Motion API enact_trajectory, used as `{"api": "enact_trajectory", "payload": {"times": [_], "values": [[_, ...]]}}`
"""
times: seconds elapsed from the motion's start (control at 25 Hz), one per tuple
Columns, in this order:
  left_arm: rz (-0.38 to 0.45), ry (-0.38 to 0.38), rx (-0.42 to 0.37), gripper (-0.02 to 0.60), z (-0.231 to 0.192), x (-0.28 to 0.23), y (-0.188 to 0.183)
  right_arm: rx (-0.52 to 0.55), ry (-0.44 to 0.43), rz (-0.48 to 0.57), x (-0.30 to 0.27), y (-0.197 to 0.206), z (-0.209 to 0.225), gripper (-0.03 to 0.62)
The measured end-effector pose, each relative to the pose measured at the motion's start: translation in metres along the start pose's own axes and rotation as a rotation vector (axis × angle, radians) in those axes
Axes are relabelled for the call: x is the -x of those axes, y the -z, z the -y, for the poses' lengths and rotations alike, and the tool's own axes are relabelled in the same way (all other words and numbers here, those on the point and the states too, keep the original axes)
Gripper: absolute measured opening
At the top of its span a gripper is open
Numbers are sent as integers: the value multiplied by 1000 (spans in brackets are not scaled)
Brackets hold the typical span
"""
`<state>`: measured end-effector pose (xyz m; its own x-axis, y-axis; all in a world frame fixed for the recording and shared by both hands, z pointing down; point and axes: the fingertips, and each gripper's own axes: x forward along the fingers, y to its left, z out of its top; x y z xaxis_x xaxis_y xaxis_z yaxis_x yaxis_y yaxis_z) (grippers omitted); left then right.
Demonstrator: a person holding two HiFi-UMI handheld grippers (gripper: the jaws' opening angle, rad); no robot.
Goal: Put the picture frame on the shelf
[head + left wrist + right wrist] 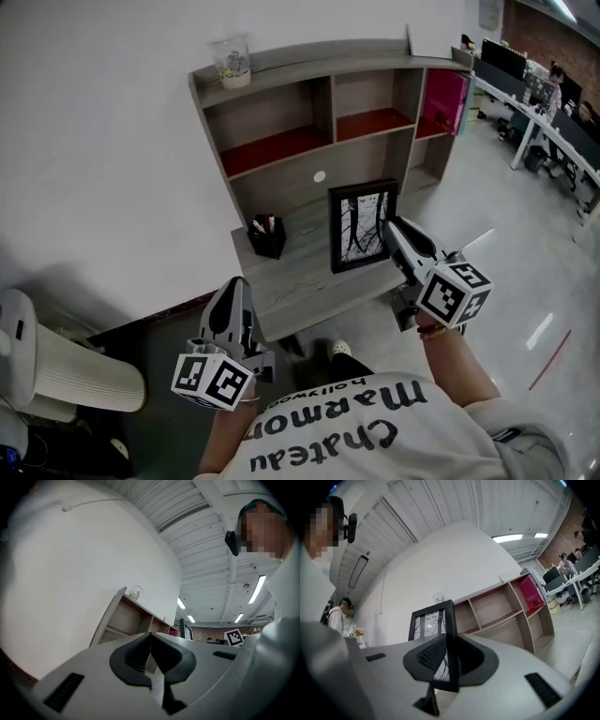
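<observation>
A black picture frame (pixel 362 226) with a pale branch print stands upright over the wooden shelf unit's (pixel 309 281) lower ledge. My right gripper (pixel 385 226) is shut on the frame's right edge, and in the right gripper view the frame (pixel 431 623) rises between the dark pads (pixel 432 654). My left gripper (pixel 232 298) hangs low at the ledge's front left corner, jaws together and empty. In the left gripper view its fingertips (pixel 150 637) meet, with the shelf unit (pixel 126 618) beyond.
A black pen holder (pixel 267 236) sits on the ledge left of the frame. A glass jar (pixel 231 62) stands on the unit's top board. The upper cubbies have red floors (pixel 277 147). A white chair (pixel 66 370) is at lower left; office desks (pixel 539 112) lie far right.
</observation>
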<state>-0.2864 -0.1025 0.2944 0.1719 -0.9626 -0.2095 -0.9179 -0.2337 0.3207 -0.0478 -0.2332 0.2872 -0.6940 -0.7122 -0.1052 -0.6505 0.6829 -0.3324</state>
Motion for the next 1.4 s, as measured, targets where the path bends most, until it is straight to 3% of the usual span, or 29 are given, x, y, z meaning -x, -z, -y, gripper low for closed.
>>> {"api": "enact_trajectory", "payload": {"times": [0.16,0.4,0.76,1.16,1.4], "values": [[1,1,-21,17,-9,-10,8,5,17,21,-13,7,16,78],[-27,-32,-14,18,-44,-74,-7,3,69,17,-94,-11,53,78],[-29,-61,-18,18,-86,-136,-13,24,130,91,-188,-31,97,78],[-67,-164,-45,17,-127,-139,-14,139,307,305,-243,-68,119,78],[-103,-226,-49,17,-143,-126,-11,242,378,347,-260,-64,113,78]]}}
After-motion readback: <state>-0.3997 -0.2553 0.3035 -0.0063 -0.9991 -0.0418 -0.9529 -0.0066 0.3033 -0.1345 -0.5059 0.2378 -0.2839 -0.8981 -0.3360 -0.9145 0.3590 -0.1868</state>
